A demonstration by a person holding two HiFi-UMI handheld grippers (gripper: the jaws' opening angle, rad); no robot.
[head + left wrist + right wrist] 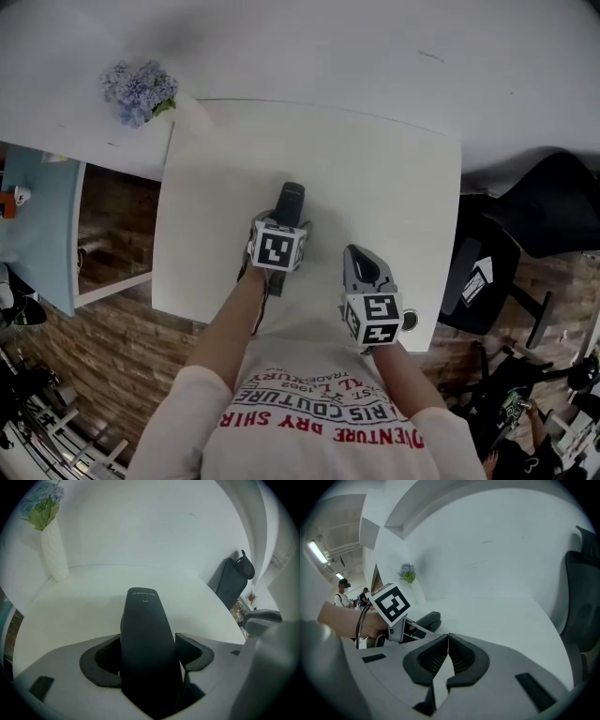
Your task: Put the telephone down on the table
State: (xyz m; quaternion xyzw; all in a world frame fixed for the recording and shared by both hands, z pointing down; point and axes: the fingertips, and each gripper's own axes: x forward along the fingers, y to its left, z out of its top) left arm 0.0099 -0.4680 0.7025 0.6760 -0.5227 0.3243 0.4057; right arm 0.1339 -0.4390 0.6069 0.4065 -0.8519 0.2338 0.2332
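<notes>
White table (394, 178) seems to bear the telephone (143, 620) already, loose between the left gripper's (150, 651) parted jaws; the right gripper's (448, 641) jaws are closed, empty; only withdrawal looks left

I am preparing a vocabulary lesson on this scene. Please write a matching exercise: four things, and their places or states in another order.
1. black plastic telephone handset
2. tall white vase with blue flowers
3. black office chair
4. right gripper

a. tongs shut, empty
b. far left corner of the white table
c. between the left gripper's tongs
d. beyond the table's right edge

Pairs: 1-c, 2-b, 3-d, 4-a.
</notes>
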